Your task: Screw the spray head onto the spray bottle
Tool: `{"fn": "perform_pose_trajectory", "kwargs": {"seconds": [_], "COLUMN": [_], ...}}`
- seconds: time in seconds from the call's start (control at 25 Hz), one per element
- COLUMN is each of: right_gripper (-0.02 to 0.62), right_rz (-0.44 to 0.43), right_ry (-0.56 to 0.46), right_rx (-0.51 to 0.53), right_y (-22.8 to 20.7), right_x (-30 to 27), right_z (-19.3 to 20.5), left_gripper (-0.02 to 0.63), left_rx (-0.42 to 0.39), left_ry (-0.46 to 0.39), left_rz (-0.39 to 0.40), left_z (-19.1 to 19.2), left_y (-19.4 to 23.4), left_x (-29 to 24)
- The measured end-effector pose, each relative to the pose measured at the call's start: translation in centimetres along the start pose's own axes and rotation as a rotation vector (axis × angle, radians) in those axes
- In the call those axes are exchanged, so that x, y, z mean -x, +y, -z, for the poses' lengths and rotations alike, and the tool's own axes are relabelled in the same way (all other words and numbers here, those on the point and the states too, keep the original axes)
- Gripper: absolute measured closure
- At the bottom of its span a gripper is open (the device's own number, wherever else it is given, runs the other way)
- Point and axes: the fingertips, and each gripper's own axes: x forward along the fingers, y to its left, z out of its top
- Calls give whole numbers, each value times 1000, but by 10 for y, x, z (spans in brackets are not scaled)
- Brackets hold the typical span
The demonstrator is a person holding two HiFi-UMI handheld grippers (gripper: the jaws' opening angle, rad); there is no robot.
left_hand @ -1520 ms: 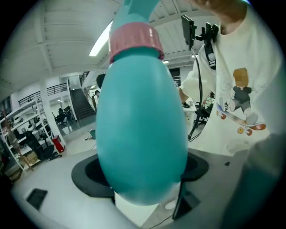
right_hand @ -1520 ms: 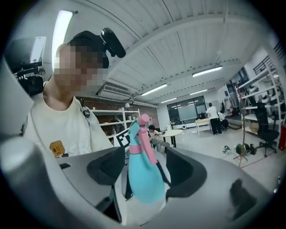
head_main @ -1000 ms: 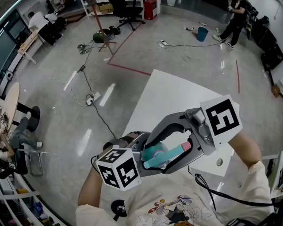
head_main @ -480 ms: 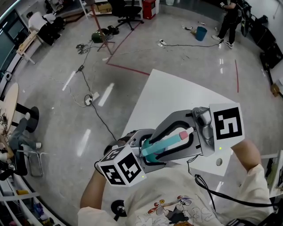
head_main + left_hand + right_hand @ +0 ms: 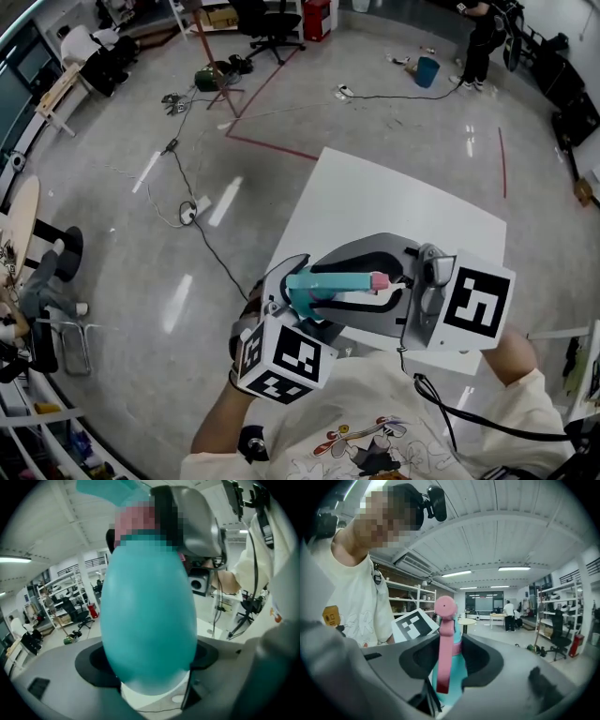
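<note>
teal spray bottle gripped in the left gripper
right gripper: jaws have just been closing, now pinching the pink-tipped spray head

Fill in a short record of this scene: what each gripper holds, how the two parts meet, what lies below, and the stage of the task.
left gripper: shut on the teal spray bottle
right gripper: jaws have just been closing; now shut on the spray head, with its pink nozzle towards that gripper's camera
parts: head at the bottle's top, both held in the air
below: white table
stage: screwing under way; how far the threads have engaged cannot be told
</note>
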Motion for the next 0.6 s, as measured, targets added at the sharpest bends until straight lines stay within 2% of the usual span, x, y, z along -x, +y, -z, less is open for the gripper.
{"fn": "perform_pose_trajectory", "kwargs": {"seconds": [0.16,0.28,0.36,0.44,0.52,0.6], "right_gripper": [454,454,454,454,449,389], "right_rz": [175,282,322,331,292,211], "right_ry": [-38,-57,-52,-40,-20,-5], "right_rx": [10,8,9,14,1,-43], "right_y": [-10,-6,2,6,10,17], "right_x": [-2,-4,-4,-4,-5,-5], "right_z": [-5,-4,2,8,14,17], "left_gripper": [178,178,178,178,178,178], "left_rx": [46,66,85,115,122,95], "left_ry": [-14,-21,-29,-52,-68,-71], "left_rz": [-143,-196,-169,-95,-27,28], "left_z": [-4,0,4,5,7,11], "left_y": [19,20,11,0,-7,-11], "left_x": [-1,3,4,1,-3,-5]}}
